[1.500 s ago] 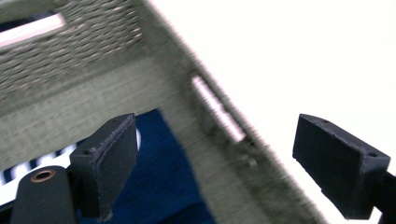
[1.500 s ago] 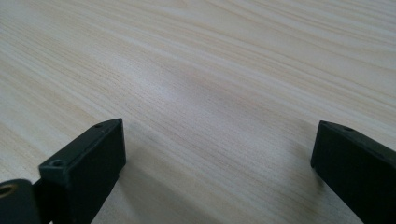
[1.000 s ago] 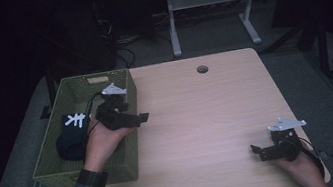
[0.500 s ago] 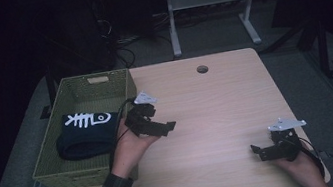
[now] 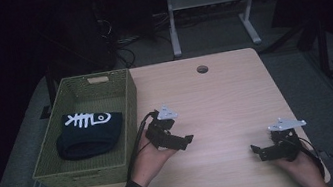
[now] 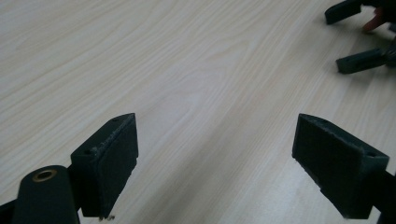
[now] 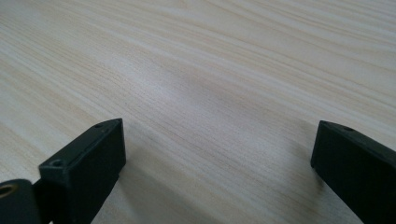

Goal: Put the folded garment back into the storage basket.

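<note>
Fingers on both grippers are spread wide and hold nothing. Nearest the person, the right gripper (image 5: 261, 151) rests low at the near right corner of the table (image 5: 236, 97), its jaws pointing left over bare wood; in the right gripper view its two pads (image 7: 88, 161) frame nothing but grain, which suits a hand parked out of the way while the other works. A little farther in, the left gripper (image 5: 182, 141) hangs above the table just right of the basket (image 5: 129, 112), cable trailing back over the hand (image 5: 150, 158). In the left gripper view its pads (image 6: 112, 158) stand far apart over plain wood, with the right gripper (image 6: 359, 60) ahead at the upper right, so it seems aimed across the table, away from the basket, empty as if its load were delivered. Farther left, the dark folded cloth (image 5: 89, 134) with a white fishbone print lies flat on the basket floor, clear of both grippers, and looks settled there. Beyond, the tabletop carries a cable hole (image 5: 202, 69).
</note>
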A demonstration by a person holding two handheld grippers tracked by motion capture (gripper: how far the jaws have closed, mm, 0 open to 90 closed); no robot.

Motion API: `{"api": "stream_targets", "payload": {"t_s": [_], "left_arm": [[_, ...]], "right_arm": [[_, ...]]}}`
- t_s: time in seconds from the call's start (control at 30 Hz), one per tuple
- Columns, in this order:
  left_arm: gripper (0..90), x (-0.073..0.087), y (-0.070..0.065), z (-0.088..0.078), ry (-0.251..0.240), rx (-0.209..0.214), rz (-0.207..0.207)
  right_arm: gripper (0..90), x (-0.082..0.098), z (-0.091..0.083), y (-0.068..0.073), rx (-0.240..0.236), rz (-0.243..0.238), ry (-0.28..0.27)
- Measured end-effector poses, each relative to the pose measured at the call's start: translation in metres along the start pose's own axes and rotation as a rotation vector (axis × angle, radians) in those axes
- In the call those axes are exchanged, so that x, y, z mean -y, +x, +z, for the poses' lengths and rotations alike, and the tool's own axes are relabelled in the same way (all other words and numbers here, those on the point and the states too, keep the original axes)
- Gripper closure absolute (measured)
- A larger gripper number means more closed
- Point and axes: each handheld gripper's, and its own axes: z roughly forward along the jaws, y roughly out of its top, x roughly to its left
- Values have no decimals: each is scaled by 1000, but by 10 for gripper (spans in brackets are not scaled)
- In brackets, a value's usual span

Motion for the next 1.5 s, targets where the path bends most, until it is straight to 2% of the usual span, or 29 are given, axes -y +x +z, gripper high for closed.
{"api": "stream_targets", "payload": {"t_s": [0.13, 0.4, 0.63, 0.8, 1.03, 1.23, 1.5], "left_arm": [[141, 9, -1, 9, 19, -12, 21], [141, 28, 2, 30, 42, -17, 27], [140, 38, 2, 44, 65, -31, 42], [137, 43, 5, 51, 72, -41, 37], [132, 48, 9, 55, 49, -68, 56], [128, 54, 12, 56, -7, -68, 56], [129, 54, 13, 56, -7, -65, 60]], "right_arm": [[28, 0, 0, 0, 0, 0, 0], [28, 0, 0, 0, 0, -1, 0], [28, 0, 0, 0, 0, -1, 0], [28, 0, 0, 0, 0, 0, 0], [28, 0, 0, 0, 0, 0, 0], [28, 0, 0, 0, 0, 0, 0], [28, 0, 0, 0, 0, 0, 0]]}}
